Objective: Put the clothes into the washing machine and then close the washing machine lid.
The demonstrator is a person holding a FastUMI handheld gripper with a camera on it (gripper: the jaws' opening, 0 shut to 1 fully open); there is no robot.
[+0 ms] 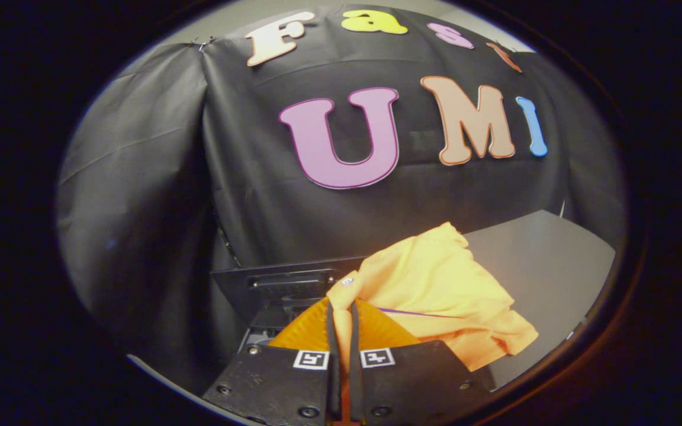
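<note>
Between the tongs' fingers: a fold of yellow cloth, pinched and lifted.

Nearest, the tongs point(341, 331) were clenched, both fingers point(332, 349) pressing a thin gather of the yellow garment point(436, 284), with only a sliver of fabric between them. Just ahead of the tips the cloth bunched at a collar-like edge, then spread away forward and to the right of the fingers, its long axis running diagonally out that way and its far hem draping loosely. Under and beyond the garment to the right lay a flat grey surface point(542, 266), probably the washing machine's top or lid, though I could not tell which. Straight ahead of the tips and slightly left sat a dark panel with a slot point(282, 281). Judging from this, the drum opening had still to be found below.
</note>
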